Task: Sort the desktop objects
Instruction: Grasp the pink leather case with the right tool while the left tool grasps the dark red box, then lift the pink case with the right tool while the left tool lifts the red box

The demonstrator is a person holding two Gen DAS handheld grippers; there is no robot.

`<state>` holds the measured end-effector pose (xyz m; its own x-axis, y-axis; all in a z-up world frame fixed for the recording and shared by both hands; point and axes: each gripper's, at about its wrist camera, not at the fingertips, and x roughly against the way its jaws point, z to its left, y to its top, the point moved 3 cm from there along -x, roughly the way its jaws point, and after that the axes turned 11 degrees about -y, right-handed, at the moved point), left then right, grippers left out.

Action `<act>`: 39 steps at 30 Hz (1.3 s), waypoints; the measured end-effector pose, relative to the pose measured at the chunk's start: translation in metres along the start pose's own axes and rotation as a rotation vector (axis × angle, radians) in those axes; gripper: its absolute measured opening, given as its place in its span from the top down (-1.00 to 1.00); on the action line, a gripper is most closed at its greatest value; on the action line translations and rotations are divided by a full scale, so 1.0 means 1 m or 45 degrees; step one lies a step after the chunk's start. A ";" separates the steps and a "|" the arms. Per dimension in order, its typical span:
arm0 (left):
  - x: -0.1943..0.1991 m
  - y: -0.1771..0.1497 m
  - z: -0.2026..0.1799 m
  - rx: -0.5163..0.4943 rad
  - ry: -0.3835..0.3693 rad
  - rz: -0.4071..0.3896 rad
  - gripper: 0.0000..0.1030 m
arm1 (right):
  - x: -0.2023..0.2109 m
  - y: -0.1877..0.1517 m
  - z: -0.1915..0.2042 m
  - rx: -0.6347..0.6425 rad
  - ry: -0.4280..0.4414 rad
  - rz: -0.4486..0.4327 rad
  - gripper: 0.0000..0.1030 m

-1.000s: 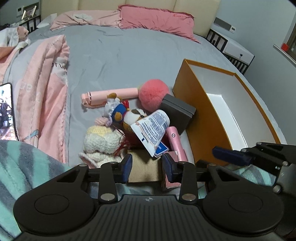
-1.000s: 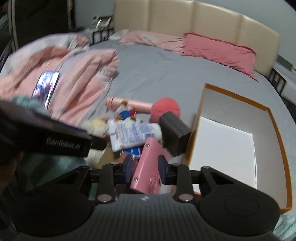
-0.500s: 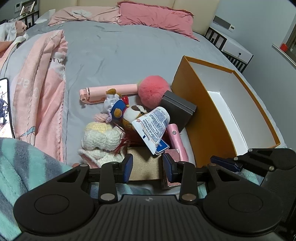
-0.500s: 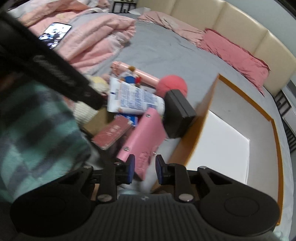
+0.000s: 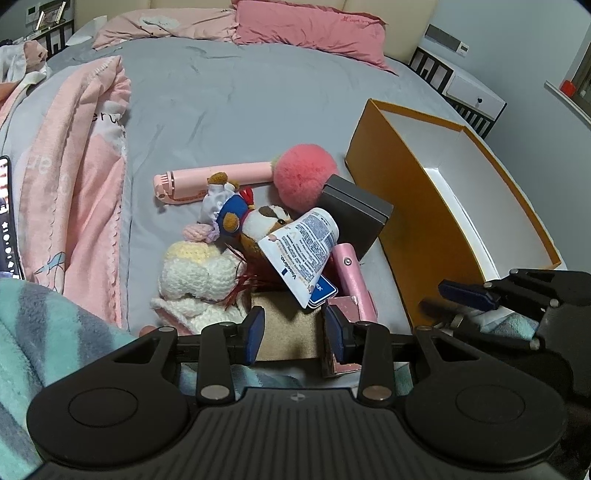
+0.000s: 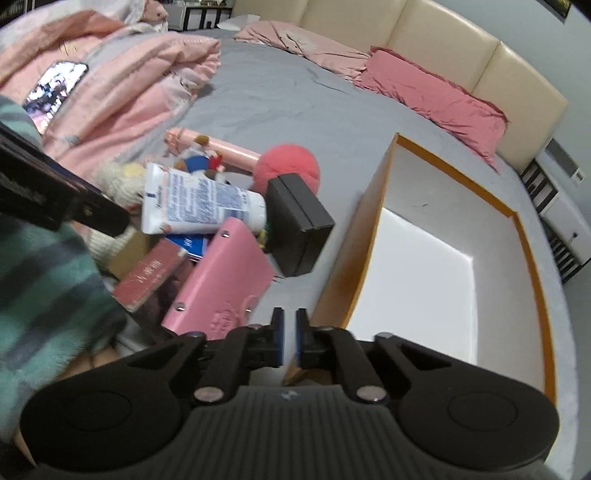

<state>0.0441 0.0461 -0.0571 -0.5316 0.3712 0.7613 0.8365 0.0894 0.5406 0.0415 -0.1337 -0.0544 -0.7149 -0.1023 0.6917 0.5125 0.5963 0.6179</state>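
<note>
A heap lies on the grey bed: a pink case (image 6: 221,280), a white lotion tube (image 5: 303,251), a black box (image 6: 299,221), a pink pompom (image 5: 304,177), plush toys (image 5: 229,218) and a tan box (image 5: 284,328). My left gripper (image 5: 294,334) has its pads against both sides of the tan box. My right gripper (image 6: 290,339) hangs just right of the pink case, by the near corner of the orange box (image 6: 354,258). Its jaws are opening from a narrow gap, and nothing is between them. In the left wrist view the right gripper (image 5: 465,295) is at that same corner.
A pink blanket (image 5: 74,166) with a lit phone (image 6: 55,85) on it lies to the left. Pink pillows (image 5: 306,33) sit at the headboard. A teal striped sleeve (image 5: 37,332) fills the lower left. A red box (image 6: 147,273) lies beside the pink case.
The right gripper has slid right and down off the pink case, which was between its fingers; its jaws are narrower. The left gripper and tan box have not moved.
</note>
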 end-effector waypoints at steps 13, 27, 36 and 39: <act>-0.011 -0.002 -0.009 0.002 -0.073 0.070 0.05 | -0.006 -0.008 0.047 0.186 0.177 -0.005 0.25; -0.036 0.000 -0.008 0.030 -0.095 0.140 0.06 | -0.038 -0.021 0.080 0.414 0.019 0.018 0.16; -0.036 0.000 -0.007 0.037 -0.114 0.147 0.06 | -0.030 -0.020 0.076 0.384 0.012 -0.037 0.43; -0.034 0.001 -0.009 0.034 -0.108 0.134 0.06 | -0.019 -0.017 0.068 0.338 -0.010 -0.078 0.53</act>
<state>0.0616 0.0258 -0.0790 -0.4286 0.4567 0.7796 0.8909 0.0702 0.4487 0.0138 -0.0874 -0.1035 -0.7449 -0.1389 0.6525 0.3263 0.7773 0.5379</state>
